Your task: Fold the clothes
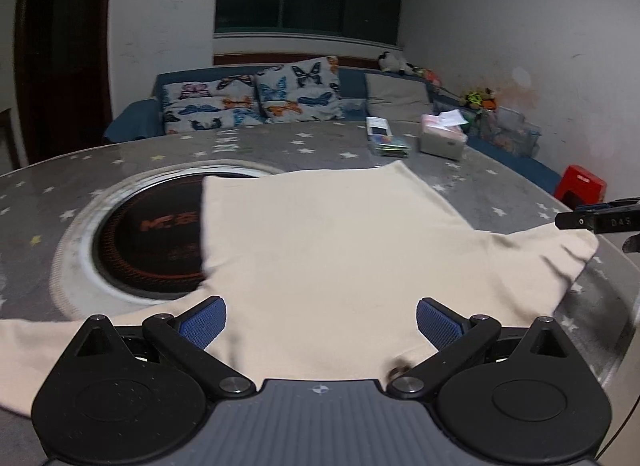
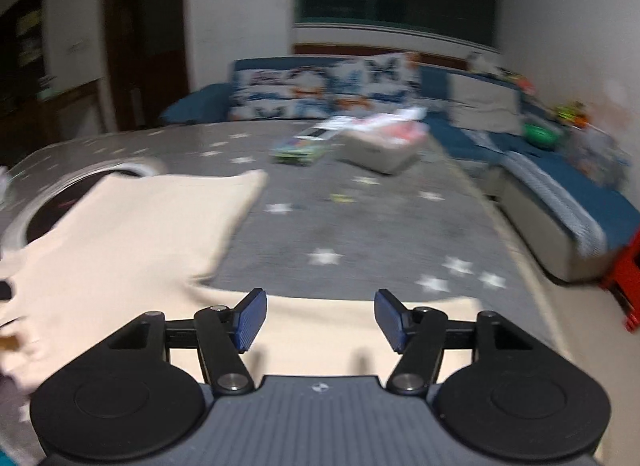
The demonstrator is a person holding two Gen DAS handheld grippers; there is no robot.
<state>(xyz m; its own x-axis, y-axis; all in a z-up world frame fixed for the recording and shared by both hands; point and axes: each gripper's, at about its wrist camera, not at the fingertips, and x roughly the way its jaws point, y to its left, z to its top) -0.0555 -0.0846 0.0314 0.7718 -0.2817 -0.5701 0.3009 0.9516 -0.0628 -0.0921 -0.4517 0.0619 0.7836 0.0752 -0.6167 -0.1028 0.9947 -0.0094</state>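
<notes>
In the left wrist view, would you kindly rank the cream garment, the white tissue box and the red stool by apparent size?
1. Cream garment, by far the largest.
2 and 3. White tissue box and red stool look roughly alike; the stool is partly cut off by the table edge, so I would not rank them.

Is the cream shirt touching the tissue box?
Apart. The left wrist view shows starry tablecloth between the cream shirt and the tissue box.

Both wrist cameras are sitting low behind their fingers, looking forward across the table (image 1: 280,145) toward the sofa (image 2: 460,85) — close over the cream garment (image 1: 320,246). Both are sharing garment, tissue box (image 2: 380,149), pillows (image 1: 256,101) — right view blurred.
</notes>
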